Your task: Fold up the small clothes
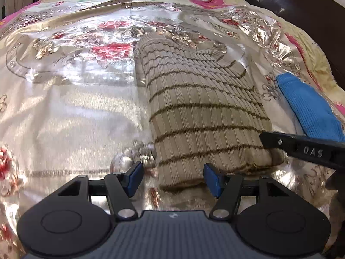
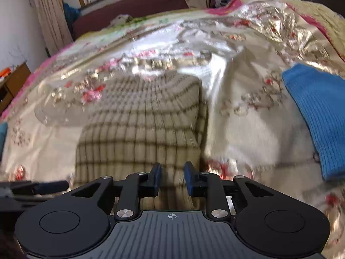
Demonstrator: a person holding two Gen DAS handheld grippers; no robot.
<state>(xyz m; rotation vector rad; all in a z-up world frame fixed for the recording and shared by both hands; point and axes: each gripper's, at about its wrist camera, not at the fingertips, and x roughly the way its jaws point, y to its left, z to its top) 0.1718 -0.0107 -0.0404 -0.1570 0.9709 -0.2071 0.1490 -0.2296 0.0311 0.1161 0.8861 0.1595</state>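
While the striped beige knit garment (image 1: 200, 116) lies folded into a thick rectangular stack mid-bed on the shiny floral bedspread (image 1: 71, 112), both grippers sit at its near edge. Left gripper (image 1: 173, 178): jaws wide apart, blue pads (image 1: 135, 178) on each side of the garment's near-left corner; the right pad is at the cloth, contact can't be confirmed, and the left pad is over bare bedspread, so nothing is clamped. Right gripper (image 2: 172, 180): jaws partly parted with a narrow gap, the garment's near hem showing between and below the fingers (image 2: 155, 180); the right wrist view is motion-blurred, so I can't tell whether the pads actually pinch fabric. In the left wrist view a black finger of the right gripper, marked "DAS", comes in from the right and overlaps the garment's near-right corner. A blue ribbed knit item (image 2: 319, 118) lies to the right of the striped one, apart from it, bedspread visible between the 2. Bedspread is wrinkled toward the far right. Window and curtains (image 2: 49, 15) are beyond the far end of the bed.
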